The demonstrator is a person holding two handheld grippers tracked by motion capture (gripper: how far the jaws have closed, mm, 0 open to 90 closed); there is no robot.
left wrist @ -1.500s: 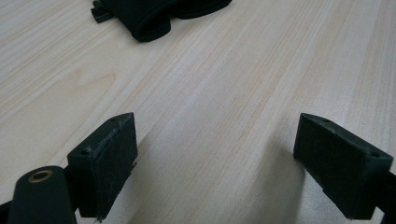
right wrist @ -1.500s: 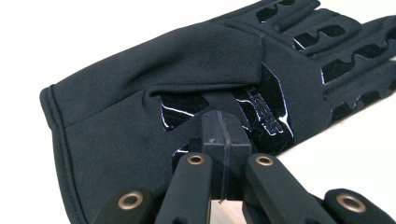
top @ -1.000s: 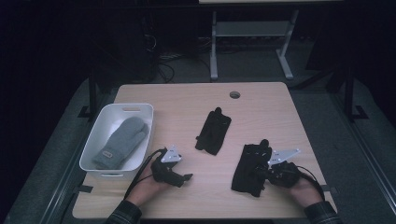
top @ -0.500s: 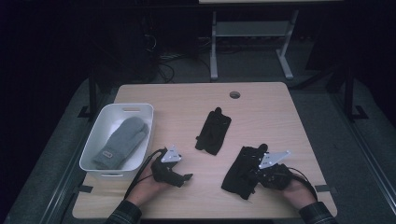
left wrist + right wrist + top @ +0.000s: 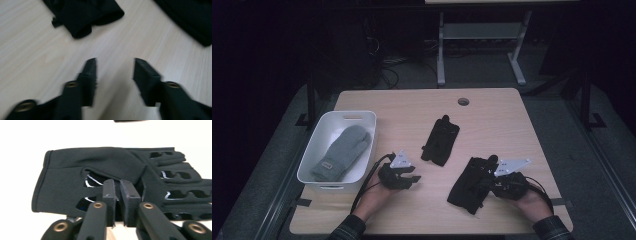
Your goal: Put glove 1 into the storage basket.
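A black fingerless glove (image 5: 466, 187) lies near the table's front right. My right gripper (image 5: 484, 182) sits at the glove's right edge. In the right gripper view the same glove (image 5: 75, 170) lies flat, and my right gripper (image 5: 118, 185) pinches a raised fold of it. Its jaws have just been opening slightly, with only a thin slit between them. A second black glove (image 5: 440, 141) lies mid-table. My left gripper (image 5: 414, 176) rests front left. My left gripper (image 5: 115, 72) hovers over bare wood; its jaws have just been closing and stand apart with nothing between them.
A white bin (image 5: 362, 117) at the left holds a grey mitten (image 5: 343, 150). The wooden table (image 5: 502, 125) has a cable hole (image 5: 463, 101) near its far edge. In the left gripper view, the second glove (image 5: 82, 12) and the first glove's edge (image 5: 190, 20) lie ahead.
My right gripper has dragged its glove a little to the left and toward the front edge, tilting it. The left hand has stayed in place.
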